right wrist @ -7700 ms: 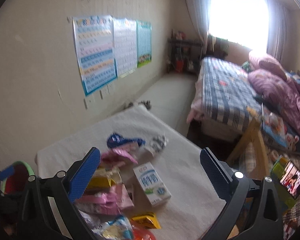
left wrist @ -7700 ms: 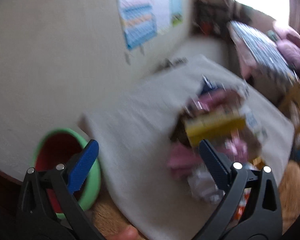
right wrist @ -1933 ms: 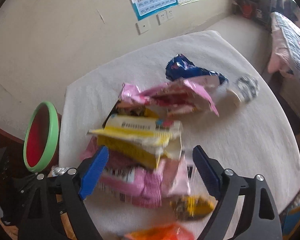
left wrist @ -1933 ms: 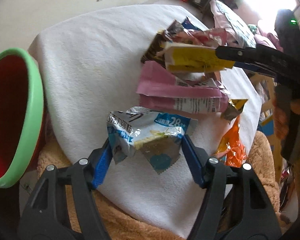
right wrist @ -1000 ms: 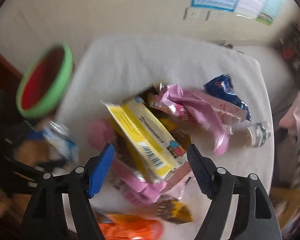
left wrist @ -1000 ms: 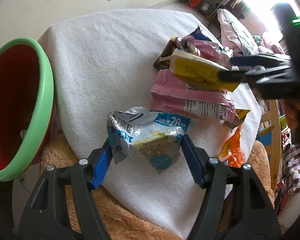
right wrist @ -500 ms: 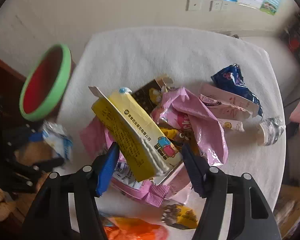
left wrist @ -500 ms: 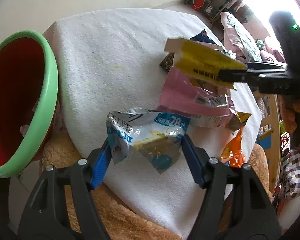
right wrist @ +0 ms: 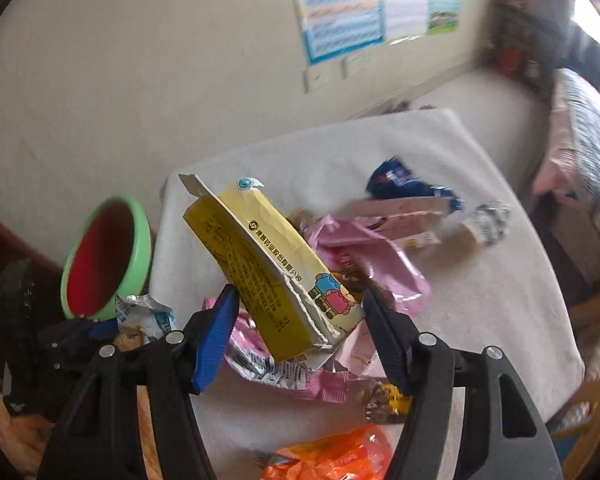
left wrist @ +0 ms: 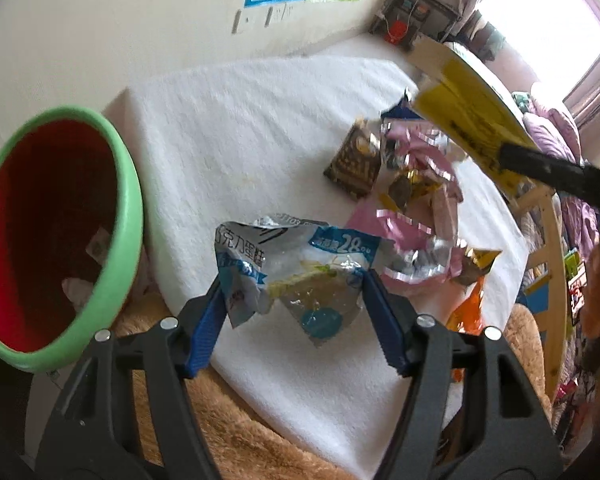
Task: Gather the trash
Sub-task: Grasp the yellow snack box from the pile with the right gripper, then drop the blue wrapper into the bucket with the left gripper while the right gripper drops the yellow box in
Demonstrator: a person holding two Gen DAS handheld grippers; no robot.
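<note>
Beside the green bin (left wrist: 132, 216), left fingers (left wrist: 204, 324) pinch a blue wrapper (left wrist: 296, 268); right fingers (right wrist: 216, 332) clamp a yellow carton (right wrist: 268, 264).

The bin (left wrist: 128, 216) is standing off the left edge of the table (left wrist: 260, 128). A heap of wrappers (left wrist: 412, 184) is lying on the table's right half, with the carton (right wrist: 268, 268) hanging above it.

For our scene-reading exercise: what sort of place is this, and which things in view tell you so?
Most likely a lived-in bedroom at home. A bed with pink bedding stands by a bright window, learning charts hang on the wall, and snack wrappers lie on a white-covered table.
</note>
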